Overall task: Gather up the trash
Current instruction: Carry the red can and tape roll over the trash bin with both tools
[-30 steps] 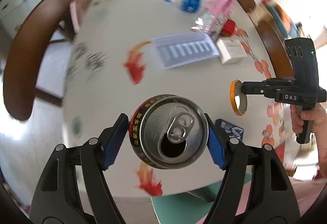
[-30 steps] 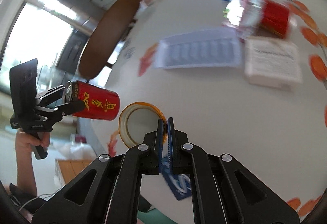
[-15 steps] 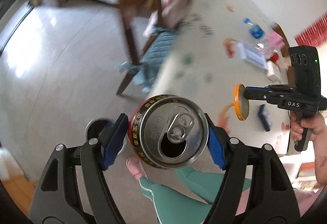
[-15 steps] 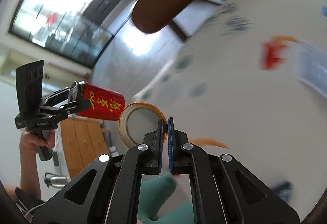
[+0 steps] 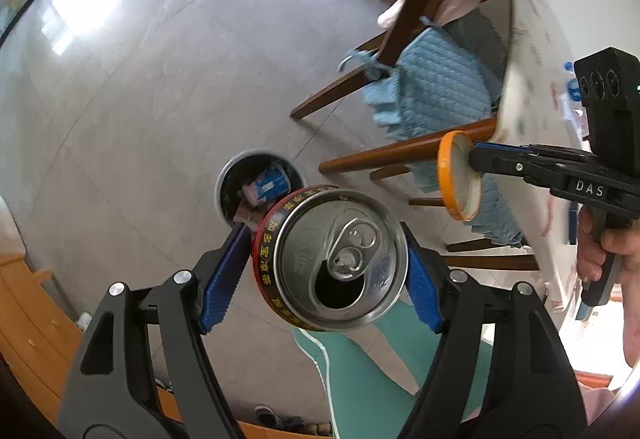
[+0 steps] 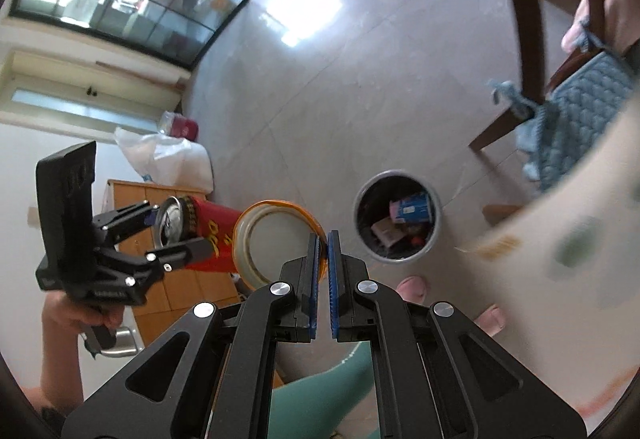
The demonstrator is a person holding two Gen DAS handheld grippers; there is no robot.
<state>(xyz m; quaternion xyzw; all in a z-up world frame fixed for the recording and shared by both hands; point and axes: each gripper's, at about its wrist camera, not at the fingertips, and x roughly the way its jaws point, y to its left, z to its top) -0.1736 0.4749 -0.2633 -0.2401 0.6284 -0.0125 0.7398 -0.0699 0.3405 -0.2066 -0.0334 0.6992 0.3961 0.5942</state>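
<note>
Red aluminium can (image 5: pixel 330 259), yellow Chinese characters round its rim, pull-tab top open, clamped in left hand-held gripper (image 5: pixel 326 279). Right hand-held gripper (image 6: pixel 323 279) pinches orange-rimmed tape roll (image 6: pixel 276 243), "DAS" on its body. Round grey bin (image 6: pixel 398 221) on glossy tiled floor (image 5: pixel 140 79) below.

Counted: two grippers, two held items, one bin, one chair.

One red can (image 5: pixel 330 259) sits in the left gripper (image 5: pixel 326 267); one roll of tape (image 6: pixel 276 243) sits in the right gripper (image 6: pixel 323 263). One round trash bin (image 6: pixel 434 239) stands on the floor, with several scraps inside, their number unclear. One wooden chair (image 5: pixel 404 155) carries one blue cushion (image 5: pixel 440 91). Two pink slippers (image 6: pixel 412 287) show beside one table (image 6: pixel 568 239).
</note>
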